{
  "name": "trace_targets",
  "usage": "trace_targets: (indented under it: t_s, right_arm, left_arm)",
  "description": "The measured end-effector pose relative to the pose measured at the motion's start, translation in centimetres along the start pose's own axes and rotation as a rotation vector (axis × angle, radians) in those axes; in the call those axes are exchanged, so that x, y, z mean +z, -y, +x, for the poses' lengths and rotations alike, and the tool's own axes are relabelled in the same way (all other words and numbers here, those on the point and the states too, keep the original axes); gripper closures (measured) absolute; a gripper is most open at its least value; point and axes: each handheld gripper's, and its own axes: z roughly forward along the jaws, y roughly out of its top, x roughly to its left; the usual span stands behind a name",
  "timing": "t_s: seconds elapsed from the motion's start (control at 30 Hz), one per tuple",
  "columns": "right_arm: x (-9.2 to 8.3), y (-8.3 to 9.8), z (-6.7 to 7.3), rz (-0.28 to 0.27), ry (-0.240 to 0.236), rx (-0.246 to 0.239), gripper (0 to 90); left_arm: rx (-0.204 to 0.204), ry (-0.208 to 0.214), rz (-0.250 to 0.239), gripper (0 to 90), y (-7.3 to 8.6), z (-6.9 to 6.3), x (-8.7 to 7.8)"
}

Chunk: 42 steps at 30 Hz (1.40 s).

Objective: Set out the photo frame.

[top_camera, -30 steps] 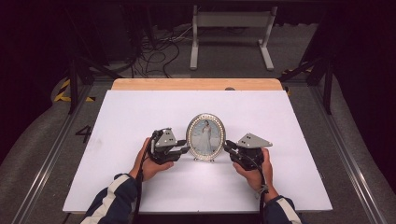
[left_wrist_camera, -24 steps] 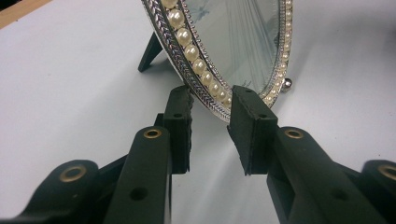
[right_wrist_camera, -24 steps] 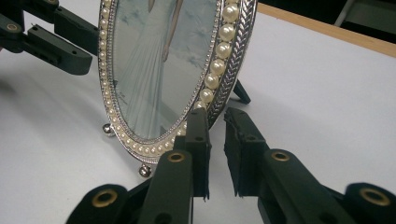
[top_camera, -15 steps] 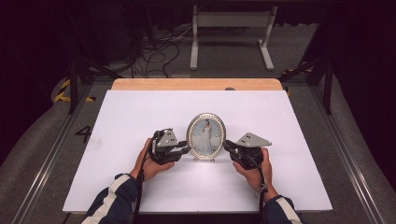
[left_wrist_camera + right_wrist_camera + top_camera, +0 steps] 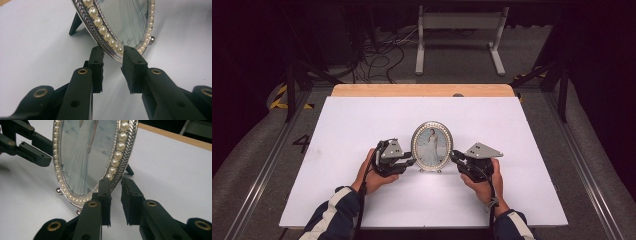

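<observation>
Oval photo frame (image 5: 432, 147) stands upright on the white tabletop (image 5: 362, 120), left gripper (image 5: 411, 162) and right gripper (image 5: 454, 157) each straddling its pearl rim, jaws narrow; cables (image 5: 377, 52) litter the dark floor behind.

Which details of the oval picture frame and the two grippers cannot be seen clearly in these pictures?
- Picture frame: its top is cut off by the upper edge in both gripper views.
- Its back stand: mostly hidden behind the frame.
- Left gripper and right gripper: whether the pads press the rim cannot be told; the rim hides the contact.
- Small print on the photo, left gripper view: too small to read.
</observation>
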Motion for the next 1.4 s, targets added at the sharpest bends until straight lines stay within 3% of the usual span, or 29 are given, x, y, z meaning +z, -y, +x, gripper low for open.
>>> trace_targets:
  t_s: [0.23,0.4,0.6,0.77,0.83,1.0,1.2,1.4]
  right_arm:
    - [-0.3,-0.1,0.3,0.006,0.010,-0.030,73.2]
    - [-0.9,0.1,0.3,0.023,0.015,-0.064,69.8]
    - [-1.2,0.1,0.3,0.045,0.012,-0.104,63.5]
    - [-1.4,0.3,0.5,0.051,0.017,-0.144,52.1]
    - [-1.7,0.4,0.5,0.057,0.021,-0.155,47.8]
    - [-2.1,0.9,0.3,0.064,0.038,-0.156,38.9]
    - [-2.6,1.6,-0.1,0.070,0.066,-0.149,32.9]
    - [-2.9,2.3,-0.2,0.076,0.083,-0.143,27.9]
  left_arm:
    - [0.018,-0.021,0.005,68.5,0.1,-0.1,-0.5]
    - [0.046,-0.058,0.006,62.1,0.4,-0.5,-1.5]
    - [0.114,-0.117,-0.004,53.1,0.4,-1.6,-2.7]
    - [0.111,-0.141,-0.018,44.2,0.7,-1.7,-3.4]
    - [0.095,-0.162,-0.026,36.6,1.0,-1.6,-3.7]
    - [0.080,-0.179,-0.021,27.7,1.7,-1.5,-4.1]
    - [0.077,-0.195,0.000,20.2,2.5,-1.5,-4.5]
    - [0.091,-0.200,0.015,19.0,3.2,-1.7,-5.0]
